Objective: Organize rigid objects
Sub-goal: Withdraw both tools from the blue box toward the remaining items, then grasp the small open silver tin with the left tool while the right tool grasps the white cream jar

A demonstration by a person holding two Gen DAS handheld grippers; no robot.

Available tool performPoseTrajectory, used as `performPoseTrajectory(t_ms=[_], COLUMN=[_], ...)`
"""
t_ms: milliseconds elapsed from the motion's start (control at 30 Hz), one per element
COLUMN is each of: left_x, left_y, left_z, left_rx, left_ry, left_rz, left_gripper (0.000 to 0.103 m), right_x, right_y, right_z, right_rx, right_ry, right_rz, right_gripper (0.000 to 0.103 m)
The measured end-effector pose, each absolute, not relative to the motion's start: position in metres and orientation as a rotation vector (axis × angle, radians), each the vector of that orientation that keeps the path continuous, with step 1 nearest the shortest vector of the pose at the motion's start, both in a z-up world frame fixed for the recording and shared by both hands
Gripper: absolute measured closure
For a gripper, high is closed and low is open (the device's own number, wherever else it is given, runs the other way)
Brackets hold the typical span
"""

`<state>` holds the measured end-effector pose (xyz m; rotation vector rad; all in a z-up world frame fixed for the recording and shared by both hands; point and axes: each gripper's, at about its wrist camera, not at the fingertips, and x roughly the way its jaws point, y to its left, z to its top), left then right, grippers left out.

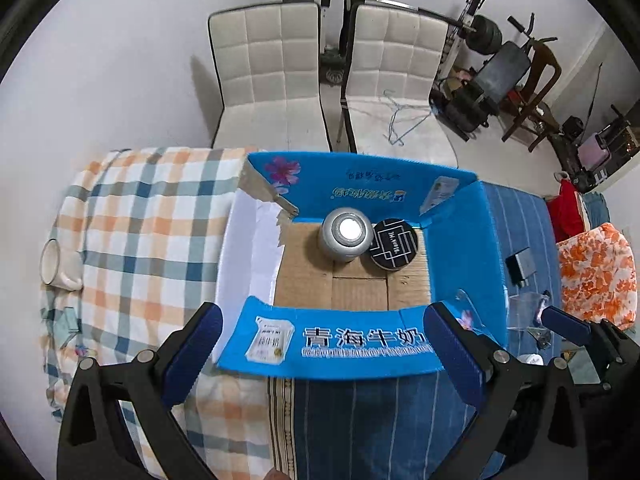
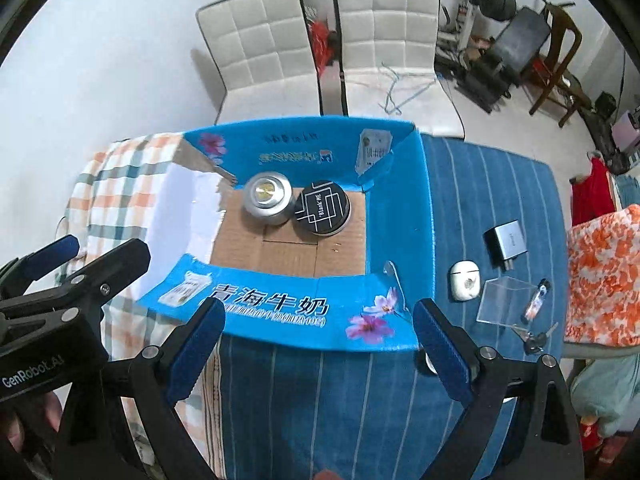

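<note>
An open blue milk carton box (image 1: 464,240) (image 2: 400,208) lies on the bed. On its cardboard floor, at the far side, a silver can (image 1: 347,236) (image 2: 268,198) stands next to a round black tin (image 1: 394,245) (image 2: 322,210). My left gripper (image 1: 324,352) hovers open over the box's near flap, holding nothing. My right gripper (image 2: 318,344) is also open and empty at the same flap. To the right of the box lie a grey charger block (image 2: 506,242), a white earbud case (image 2: 464,280), a clear plastic box (image 2: 502,300), a small stick-shaped item (image 2: 537,300) and keys (image 2: 536,338).
A white mug (image 1: 52,264) lies on the checked blanket (image 1: 140,220) to the left of the box. An orange floral cushion (image 2: 600,272) borders the bed on the right. Two white chairs (image 1: 272,72) and gym equipment (image 1: 492,60) stand beyond the bed.
</note>
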<state>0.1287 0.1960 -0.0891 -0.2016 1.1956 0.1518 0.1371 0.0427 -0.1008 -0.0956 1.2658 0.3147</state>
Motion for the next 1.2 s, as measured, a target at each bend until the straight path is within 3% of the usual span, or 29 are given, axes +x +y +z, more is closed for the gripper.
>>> performPoseTrajectory(t_ms=[300,567,700,867,1200], left_x=[0.096,0.085,0.09,0.107,0.161], left_y=[0.179,0.131,0.074,-0.013,-0.101], left_z=[-0.048,-0.044,-0.081,-0.166,-0.268], left_rx=[-0.198,-0.189,-0.19,-0.185,-0.093], left_ry=[1.132,1.113,1.175,1.358,1.472], left_rz=[0.148,0.133,0.038,-0.118,-0.14], left_gripper=[0.0,0.0,0.0,0.0,0.0], right_x=[0.099,0.083,0.074,0.062,0.073], right_y=[0.023,-0.076,-0.158,-0.237,-0.279], right_z=[-0.057,-0.076,-0.114,-0.186,-0.274], right_rx=[-0.072,0.008,0.039,0.158,0.193], right_ry=[1.213,1.221,1.27,1.409,1.444], right_rz=[0.392,0.251,0.062,-0.07,-0.057], right_gripper=[0.006,0.006,0.006,0.006,0.006])
